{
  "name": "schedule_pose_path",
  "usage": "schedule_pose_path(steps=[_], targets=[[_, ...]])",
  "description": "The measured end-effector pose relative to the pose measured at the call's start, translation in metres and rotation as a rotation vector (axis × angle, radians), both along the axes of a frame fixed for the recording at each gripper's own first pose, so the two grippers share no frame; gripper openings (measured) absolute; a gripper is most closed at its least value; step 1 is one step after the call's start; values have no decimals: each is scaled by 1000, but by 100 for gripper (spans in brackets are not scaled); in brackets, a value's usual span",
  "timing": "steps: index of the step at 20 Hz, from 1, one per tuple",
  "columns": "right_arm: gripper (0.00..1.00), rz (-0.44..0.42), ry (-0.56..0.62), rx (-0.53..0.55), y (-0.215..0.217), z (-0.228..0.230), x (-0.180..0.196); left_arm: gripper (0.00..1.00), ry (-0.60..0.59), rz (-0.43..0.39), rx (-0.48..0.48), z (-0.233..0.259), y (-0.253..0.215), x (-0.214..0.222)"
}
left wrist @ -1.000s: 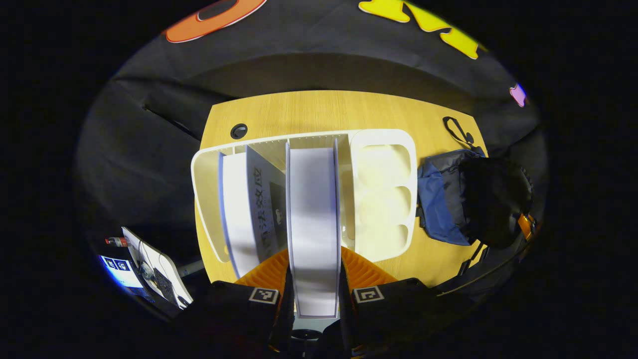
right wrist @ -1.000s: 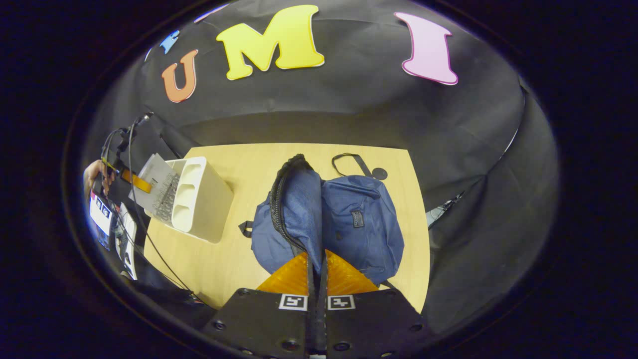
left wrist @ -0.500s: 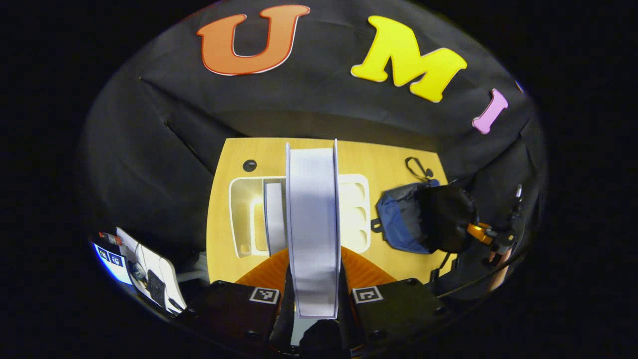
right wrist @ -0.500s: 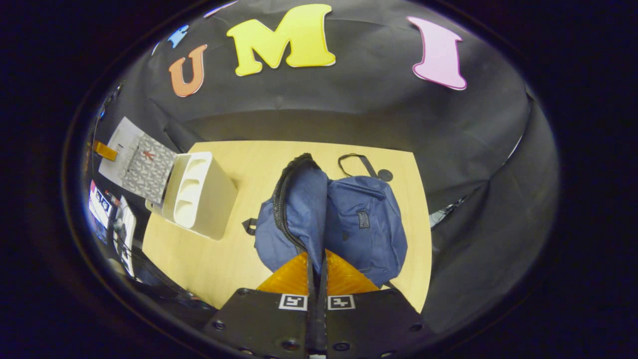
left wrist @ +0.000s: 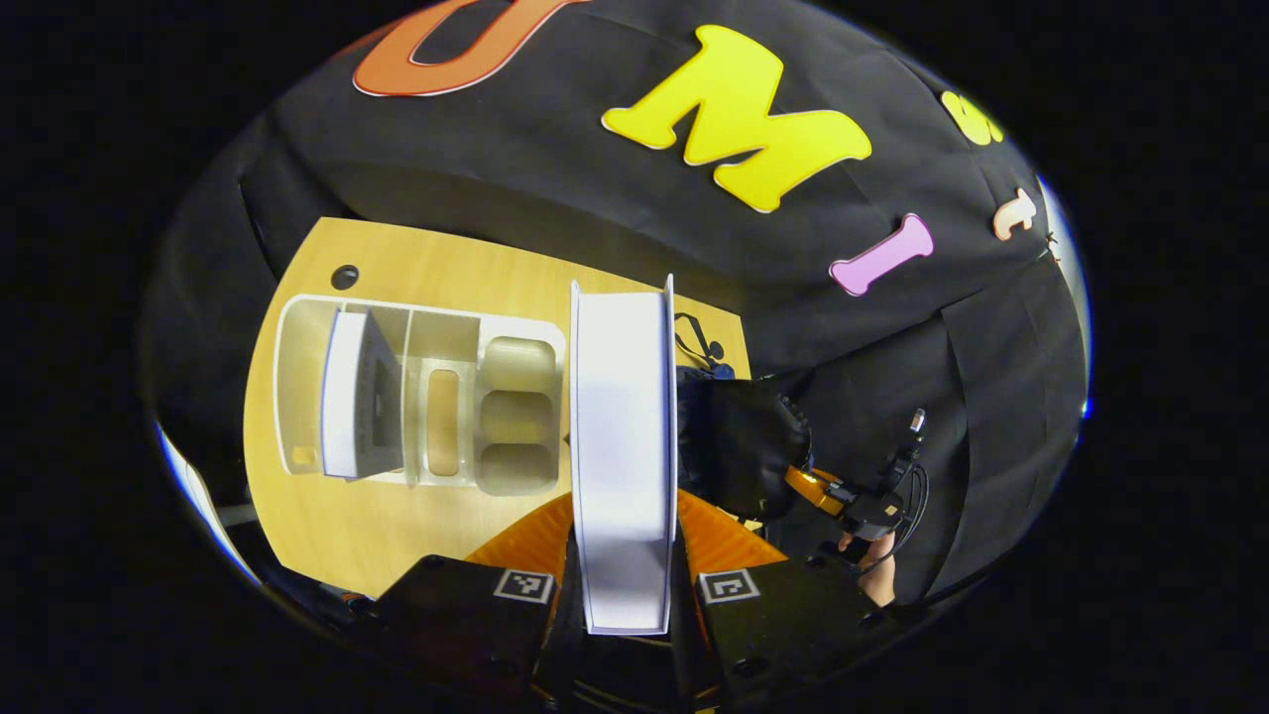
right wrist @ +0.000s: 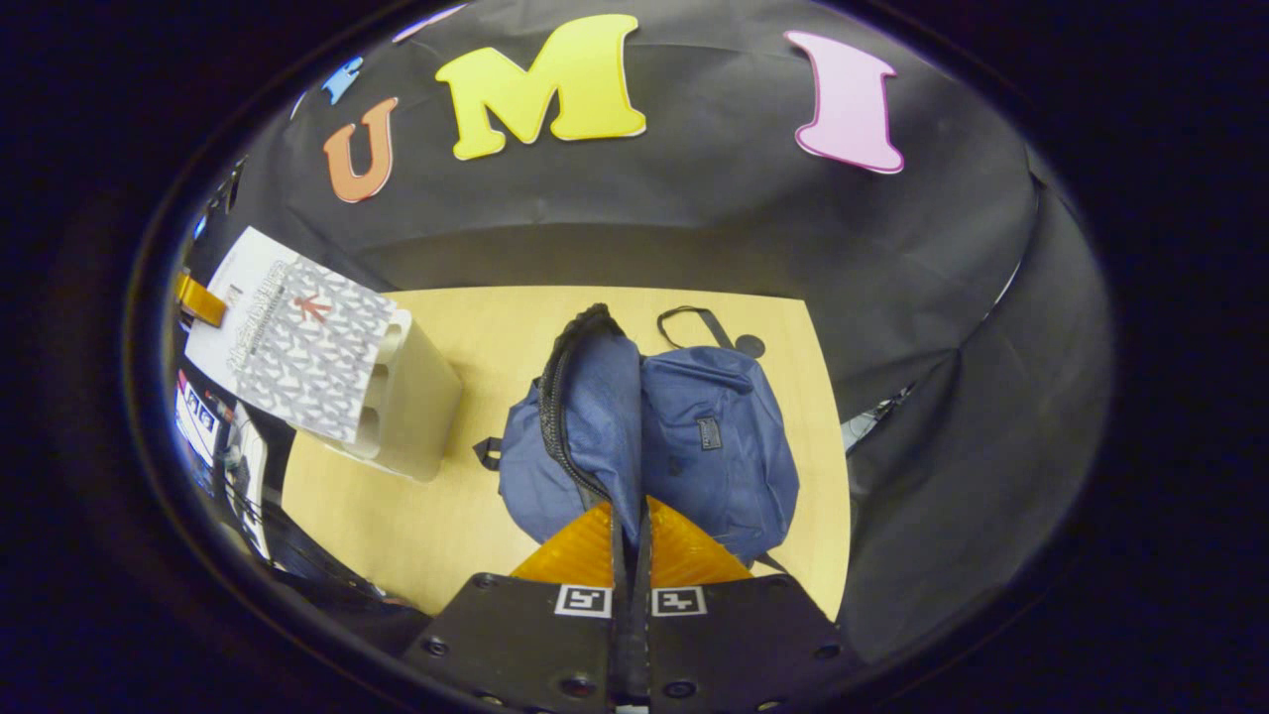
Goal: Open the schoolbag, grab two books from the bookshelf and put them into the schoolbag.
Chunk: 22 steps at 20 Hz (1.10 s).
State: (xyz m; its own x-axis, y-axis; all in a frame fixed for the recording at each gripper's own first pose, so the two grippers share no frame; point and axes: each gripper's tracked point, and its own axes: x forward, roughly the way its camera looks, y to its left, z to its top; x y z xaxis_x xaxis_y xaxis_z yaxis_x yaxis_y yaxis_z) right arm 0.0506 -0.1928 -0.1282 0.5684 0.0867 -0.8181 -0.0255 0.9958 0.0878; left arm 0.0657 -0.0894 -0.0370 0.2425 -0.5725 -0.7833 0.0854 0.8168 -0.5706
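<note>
Right now the left gripper (left wrist: 625,585) pinches a thick white-paged book (left wrist: 623,446) by its lower edge, one finger pressed on each cover, so the page block faces the camera and stands up along the middle of the left gripper view. That book hangs in the air above the light wooden desk (left wrist: 297,516), clear of the cream plastic bookshelf (left wrist: 421,397). In the right gripper view the same book (right wrist: 297,342) shows its grey patterned cover with a white margin, raised over the bookshelf (right wrist: 411,397) at the desk's (right wrist: 397,535) left edge, with the left gripper (right wrist: 200,300) gripping its outer end.

Inside the bookshelf a second white book (left wrist: 347,397) leans in the leftmost compartment. Three rounded pockets run down the end of the bookshelf nearest the held book.

The right gripper (right wrist: 632,555) has its fingers pressed together on the zipper edge of the dark blue fabric schoolbag (right wrist: 714,436), lifting that flap upright so the toothed zipper line curves up to a peak. The schoolbag lies towards the right side of the desk, its black carry loop (right wrist: 694,322) lying flat near the far edge. From the left gripper view the schoolbag's dark opening (left wrist: 744,446) sits just beyond the held book, with the right gripper (left wrist: 828,491) and the hand (left wrist: 877,570) holding it near the right edge.
</note>
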Motion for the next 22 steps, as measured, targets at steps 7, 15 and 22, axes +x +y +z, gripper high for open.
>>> schedule_pose_path(steps=[7,15,22], targets=[[0,-25,-3,5,-6,2,2,40,32,-53,-131,-61,-96,-12],[0,-42,-23,12,-8,16,9,39,142,27,-269,-158,-182,-30],[0,-16,-26,10,-3,20,12,40,194,97,-378,-215,-240,-22]])
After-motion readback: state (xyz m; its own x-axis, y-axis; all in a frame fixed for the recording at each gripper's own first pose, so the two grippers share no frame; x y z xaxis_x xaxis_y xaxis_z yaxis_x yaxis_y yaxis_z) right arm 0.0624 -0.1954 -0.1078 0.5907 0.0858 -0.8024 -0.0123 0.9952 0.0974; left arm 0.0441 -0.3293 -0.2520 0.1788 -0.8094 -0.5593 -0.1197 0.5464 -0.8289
